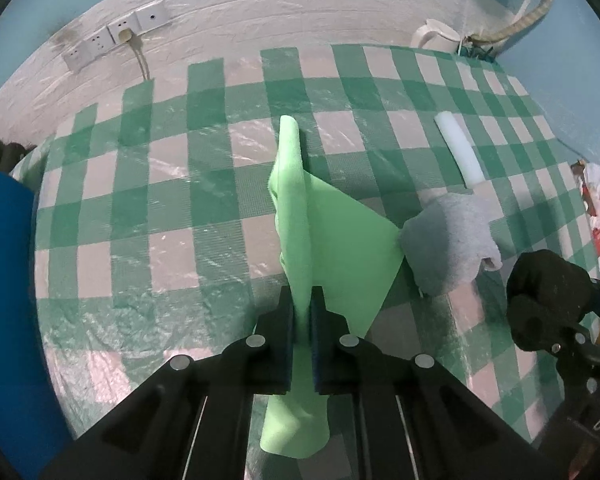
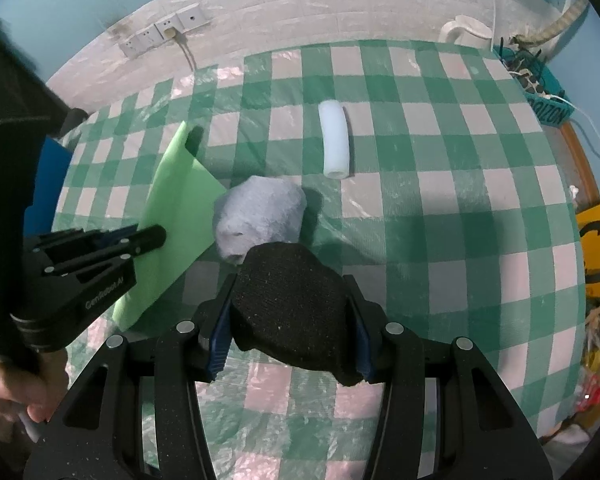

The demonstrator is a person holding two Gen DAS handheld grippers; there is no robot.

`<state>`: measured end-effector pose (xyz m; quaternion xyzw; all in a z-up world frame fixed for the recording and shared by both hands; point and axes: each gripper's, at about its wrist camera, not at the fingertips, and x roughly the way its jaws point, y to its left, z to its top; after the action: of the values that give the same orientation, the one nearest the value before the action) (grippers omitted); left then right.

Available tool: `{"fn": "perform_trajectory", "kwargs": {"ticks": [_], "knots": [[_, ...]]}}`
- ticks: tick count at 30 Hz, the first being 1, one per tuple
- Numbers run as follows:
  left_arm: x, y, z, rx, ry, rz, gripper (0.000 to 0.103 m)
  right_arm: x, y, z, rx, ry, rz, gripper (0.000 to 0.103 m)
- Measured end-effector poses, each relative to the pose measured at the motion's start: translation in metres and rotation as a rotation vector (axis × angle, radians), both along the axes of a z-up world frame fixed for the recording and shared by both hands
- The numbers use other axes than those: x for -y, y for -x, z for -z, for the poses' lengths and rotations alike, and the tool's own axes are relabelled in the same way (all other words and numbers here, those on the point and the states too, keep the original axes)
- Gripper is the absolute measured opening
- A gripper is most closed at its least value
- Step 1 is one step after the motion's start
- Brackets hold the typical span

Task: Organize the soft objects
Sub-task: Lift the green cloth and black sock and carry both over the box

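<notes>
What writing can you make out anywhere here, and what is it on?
"GenRobot.AI": white letters on the black body of the left gripper.
"ORIZON": dark letters, first part hidden, on the teal basket.
Yellow sign: large black letters, cut off, unreadable.
"DA": partial letters on the right gripper, cut off at the frame's edge.

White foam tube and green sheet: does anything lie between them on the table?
Yes. In the right wrist view the grey fuzzy bundle lies on the checked cloth between the green sheet and the white foam tube, touching the sheet's edge.

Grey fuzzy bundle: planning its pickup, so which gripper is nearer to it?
Right. The right gripper, holding a black pad, sits just before the grey bundle; the left gripper pinches the green sheet beside it.
</notes>
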<state>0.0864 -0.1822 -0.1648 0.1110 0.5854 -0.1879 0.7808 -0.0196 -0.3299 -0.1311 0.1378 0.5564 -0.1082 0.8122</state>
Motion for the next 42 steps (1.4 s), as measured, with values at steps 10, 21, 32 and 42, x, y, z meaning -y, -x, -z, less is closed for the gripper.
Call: {"fn": "perform_trajectory", "kwargs": {"ticks": [10, 21, 32, 42], "knots": [[-0.013, 0.014, -0.033, 0.056, 0.023, -0.017, 0.007, -0.009, -0.001, -0.014, 0.031, 0.005, -0.019, 0.049], [-0.028, 0.028, -0.062, 0.103, 0.04, -0.024, 0.007, -0.028, -0.004, -0.035, 0.069, 0.026, -0.055, 0.049], [-0.059, 0.047, -0.102, 0.175, 0.043, -0.055, 0.007, -0.046, -0.003, -0.056, 0.1, 0.047, -0.081, 0.049], [-0.084, 0.063, -0.129, 0.232, 0.042, -0.071, 0.007, -0.069, -0.008, -0.076, 0.138, 0.056, -0.133, 0.049]]}}
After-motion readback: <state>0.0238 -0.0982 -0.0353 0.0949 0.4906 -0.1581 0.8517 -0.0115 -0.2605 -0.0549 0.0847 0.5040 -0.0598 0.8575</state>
